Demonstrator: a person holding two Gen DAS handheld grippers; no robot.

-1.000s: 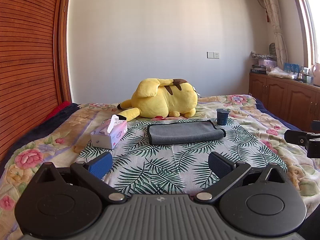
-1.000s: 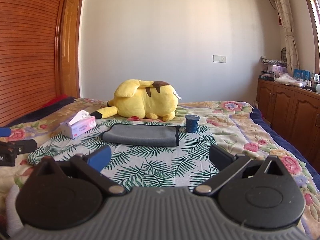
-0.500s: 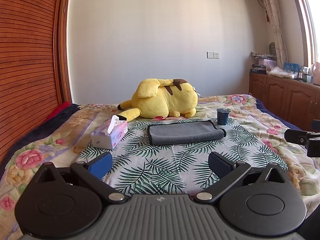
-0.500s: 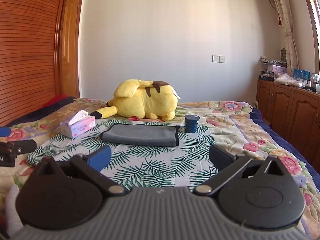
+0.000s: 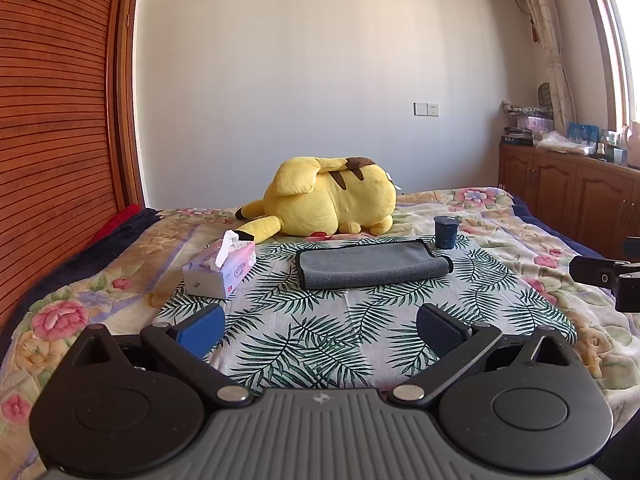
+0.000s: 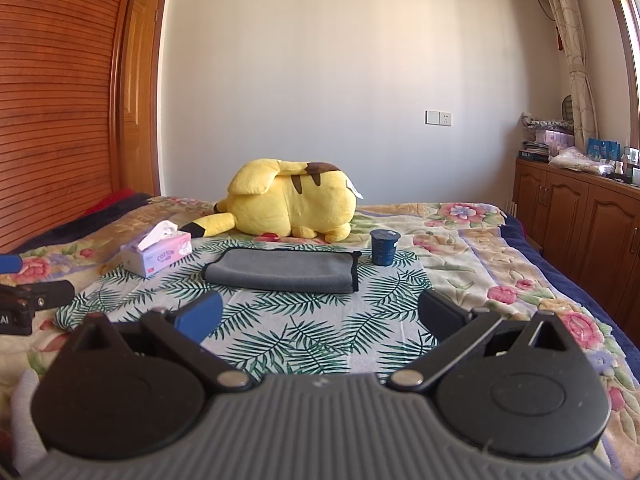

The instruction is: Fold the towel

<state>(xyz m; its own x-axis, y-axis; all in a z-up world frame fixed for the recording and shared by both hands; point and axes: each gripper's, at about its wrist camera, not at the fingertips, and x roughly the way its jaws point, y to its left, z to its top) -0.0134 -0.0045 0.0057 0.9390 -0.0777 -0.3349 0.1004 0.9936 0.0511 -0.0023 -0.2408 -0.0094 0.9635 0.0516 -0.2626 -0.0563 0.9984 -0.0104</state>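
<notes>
Towel [image 5: 372, 263] lies folded, grey, flat on palm-print cloth [image 5: 320, 332].

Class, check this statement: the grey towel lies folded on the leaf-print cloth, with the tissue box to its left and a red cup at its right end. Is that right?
Not quite: the cup is dark blue, not red, as the right wrist view shows. The rest holds: the grey towel lies folded on the leaf-print cloth, with the tissue box to its left.

Yellow plush toy [image 5: 332, 198], tissue box [image 5: 220, 270], blue cup [image 5: 446, 232] on bed [image 5: 520, 216].
</notes>
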